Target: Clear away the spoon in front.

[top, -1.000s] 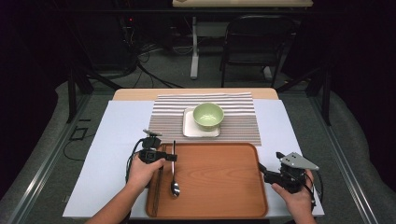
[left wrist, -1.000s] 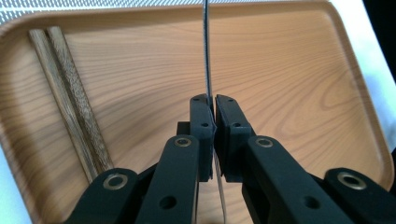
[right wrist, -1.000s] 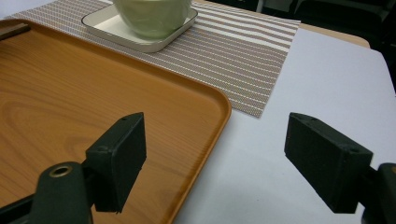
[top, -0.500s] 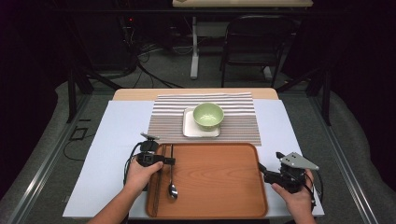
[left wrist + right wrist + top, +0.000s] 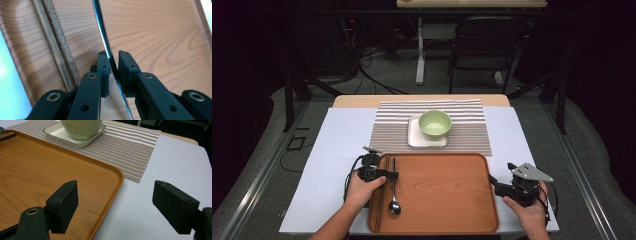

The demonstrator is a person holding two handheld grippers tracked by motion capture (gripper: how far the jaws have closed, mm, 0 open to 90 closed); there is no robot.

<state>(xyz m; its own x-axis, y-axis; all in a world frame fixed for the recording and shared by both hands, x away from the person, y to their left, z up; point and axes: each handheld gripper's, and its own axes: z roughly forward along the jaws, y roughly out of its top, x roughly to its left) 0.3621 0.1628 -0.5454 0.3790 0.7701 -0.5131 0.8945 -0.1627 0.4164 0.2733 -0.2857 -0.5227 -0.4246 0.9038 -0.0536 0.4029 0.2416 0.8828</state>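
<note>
left hand-held gripper [image 5: 113, 72] | jaws just easing apart off the spoon [image 5: 394, 189] on the tray [image 5: 447, 200], by the chopsticks [image 5: 58, 47] | looks placed | right hand-held gripper [image 5: 120, 205] spread wide at tray's right edge

The left gripper [image 5: 388, 174] sits over the tray's [image 5: 447, 210] left edge, its jaws at the spoon's [image 5: 394, 192] handle and just opening; chopsticks [image 5: 382, 200] lie just beside it. The spoon's bowl lies nearer the person than the jaws. The right gripper [image 5: 493, 181] points at the tray's right rim. Beyond both, a bowl [image 5: 435, 123] stands on a plate [image 5: 416, 140] on a mat [image 5: 467, 127].
</note>
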